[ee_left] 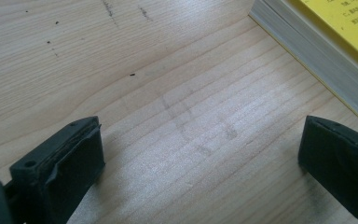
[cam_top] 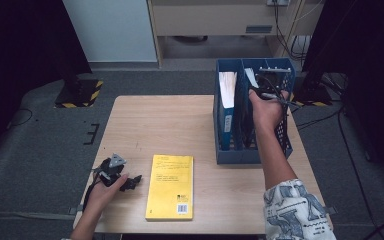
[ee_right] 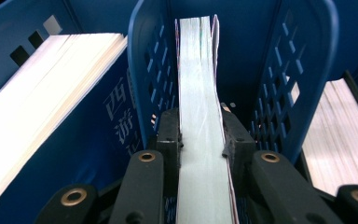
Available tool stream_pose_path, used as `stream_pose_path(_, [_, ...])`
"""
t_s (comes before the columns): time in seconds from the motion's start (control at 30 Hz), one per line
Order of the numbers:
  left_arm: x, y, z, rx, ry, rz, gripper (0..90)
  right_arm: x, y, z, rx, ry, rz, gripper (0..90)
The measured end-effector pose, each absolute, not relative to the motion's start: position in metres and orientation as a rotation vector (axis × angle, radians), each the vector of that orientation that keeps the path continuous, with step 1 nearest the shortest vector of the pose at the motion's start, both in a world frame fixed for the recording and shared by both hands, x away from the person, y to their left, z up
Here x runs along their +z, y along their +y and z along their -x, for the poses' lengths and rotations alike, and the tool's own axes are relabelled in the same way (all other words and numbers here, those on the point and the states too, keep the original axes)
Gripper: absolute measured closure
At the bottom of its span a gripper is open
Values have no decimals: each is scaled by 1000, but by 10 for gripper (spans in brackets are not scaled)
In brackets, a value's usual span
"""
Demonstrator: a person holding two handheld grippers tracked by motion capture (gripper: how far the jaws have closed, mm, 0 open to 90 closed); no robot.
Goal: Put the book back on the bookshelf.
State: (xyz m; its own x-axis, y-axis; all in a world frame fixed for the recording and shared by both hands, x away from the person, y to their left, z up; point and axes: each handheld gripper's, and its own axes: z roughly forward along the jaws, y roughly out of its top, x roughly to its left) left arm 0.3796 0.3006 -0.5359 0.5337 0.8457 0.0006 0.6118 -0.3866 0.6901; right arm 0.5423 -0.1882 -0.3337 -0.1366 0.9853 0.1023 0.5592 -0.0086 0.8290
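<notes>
The light wooden desk point(cam_top: 180, 120) carries a yellow book point(cam_top: 170, 186) lying flat near its front edge and a blue file rack point(cam_top: 252, 155) standing at its right.

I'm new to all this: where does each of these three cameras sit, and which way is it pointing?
High view: above the table's near edge, looking forward and down; both forearms, left claw, right claw.
Left gripper view: on the left claw, facing the wooden table; two open jaws.
Right gripper view: on the right claw, facing into the blue file rack; jaws clamping a book.
Shared: yellow book, high and left views.
</notes>
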Motion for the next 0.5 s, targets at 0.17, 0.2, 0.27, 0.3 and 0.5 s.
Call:
stream_pose_path(0.17, [-536, 301, -380, 471, 1175, -2131, 0, -336, -186, -542, 1044, 1745, -1596, 731])
stream_pose_path(0.2, [-536, 301, -380, 472, 1174, -2131, 0, -336, -186, -542, 1048, 1745, -1593, 730])
stream_pose_path(0.27, [-536, 301, -380, 472, 1175, -2131, 0, -336, -184, -541, 1057, 1752, -1587, 729])
stream_pose_path(0.3, [-536, 301, -380, 473, 1175, -2131, 0, -336, -183, -540, 1059, 1754, -1589, 728])
stream_pose_path(0.5, [-536, 301, -380, 473, 1176, -2131, 0, -337, -182, -540, 1071, 1756, -1590, 721])
